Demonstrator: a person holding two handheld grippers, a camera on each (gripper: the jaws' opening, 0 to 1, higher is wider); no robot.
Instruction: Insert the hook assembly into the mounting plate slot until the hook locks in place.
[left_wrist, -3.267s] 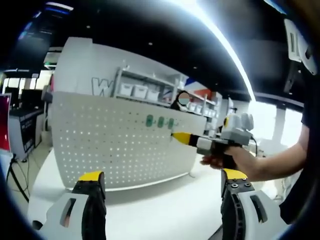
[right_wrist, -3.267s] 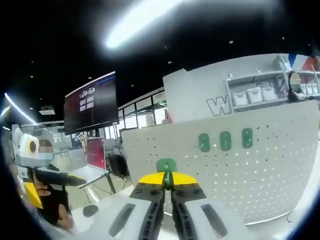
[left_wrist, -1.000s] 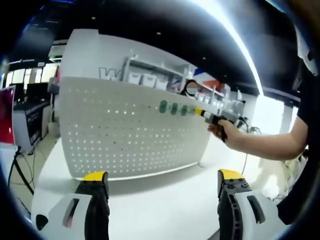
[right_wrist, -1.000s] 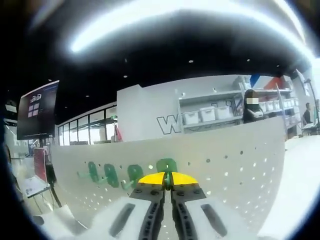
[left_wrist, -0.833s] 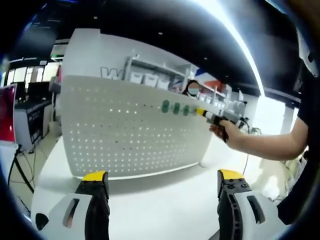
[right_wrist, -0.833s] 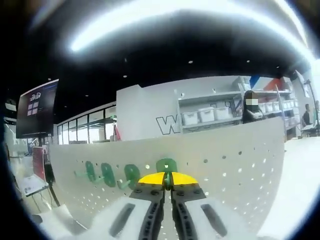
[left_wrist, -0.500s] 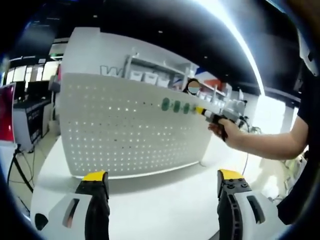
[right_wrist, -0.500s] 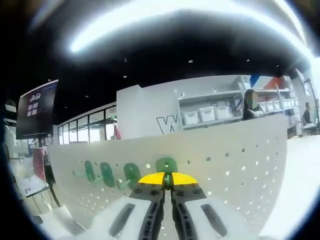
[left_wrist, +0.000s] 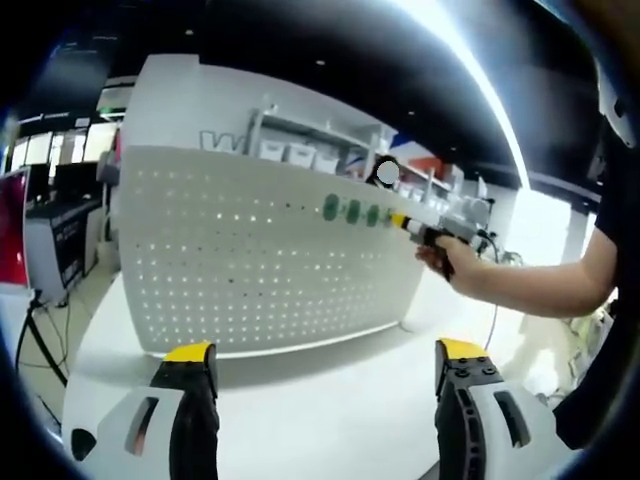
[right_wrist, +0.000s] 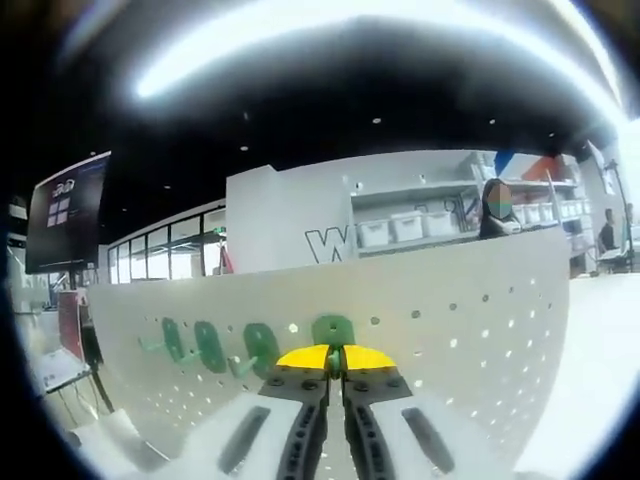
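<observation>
Pegboard (right_wrist: 440, 330) is my landmark here, a white perforated board standing upright on the white table (left_wrist: 330, 400). My right gripper (right_wrist: 335, 362) has its jaws closed on the green hook (right_wrist: 333, 330), and compared with three seconds ago it has travelled from well in front of the board to right against its upper part. In the last second almost nothing has shifted — the hook only stays pressed at the board, next to the three green hooks (right_wrist: 210, 345) already hanging in a row to its left. I judge that the approach is finished and the insertion itself is going on now; whether the hook has already locked in its slot, I cannot tell from these views.

In the left gripper view, my right gripper (left_wrist: 415, 228) is small and far away at the top right part of the board, beside the three hooks (left_wrist: 350, 211), with my hand (left_wrist: 445, 262) behind it. My left gripper (left_wrist: 315, 365) has its jaws wide open and holds nothing — it hangs over the table, well in front of the board's lower edge. The next move probably needs a firm push, then a careful release.
</observation>
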